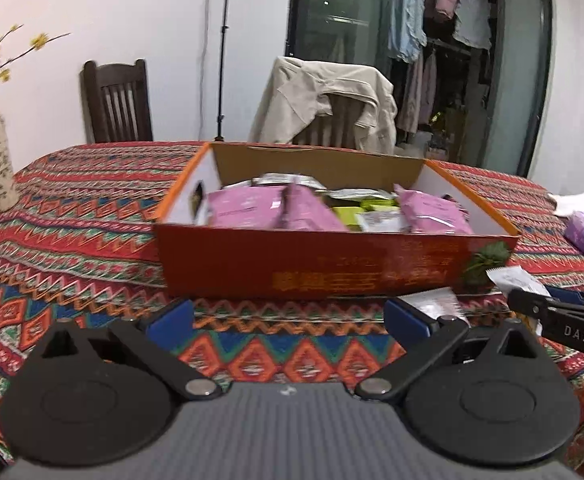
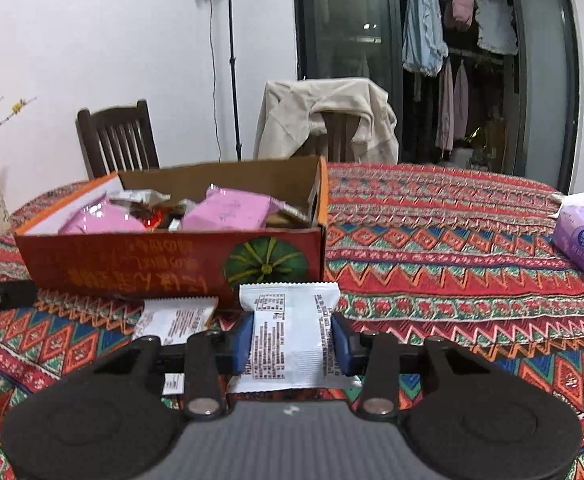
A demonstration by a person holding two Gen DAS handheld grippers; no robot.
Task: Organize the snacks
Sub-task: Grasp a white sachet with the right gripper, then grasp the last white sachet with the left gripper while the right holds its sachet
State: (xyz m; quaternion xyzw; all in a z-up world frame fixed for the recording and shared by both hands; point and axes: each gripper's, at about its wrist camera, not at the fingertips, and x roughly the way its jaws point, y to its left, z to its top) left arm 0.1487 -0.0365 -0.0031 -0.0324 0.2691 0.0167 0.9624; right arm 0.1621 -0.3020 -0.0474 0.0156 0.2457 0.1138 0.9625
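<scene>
Between the blue pads of the right gripper [image 2: 292,340] sits 1 white snack packet [image 2: 287,336], pinched at both edges, jaws narrowed onto it, apparently for transfer into the orange box [image 2: 171,264] just ahead. Another packet [image 2: 175,320] lies beside it on the tablecloth [image 2: 452,280]. Left gripper [image 1: 287,320] stands wide, holding nothing.

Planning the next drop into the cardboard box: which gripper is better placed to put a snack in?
The right gripper: its jaws already pinch a white snack packet, just short of the box. The left gripper is open and empty.
</scene>
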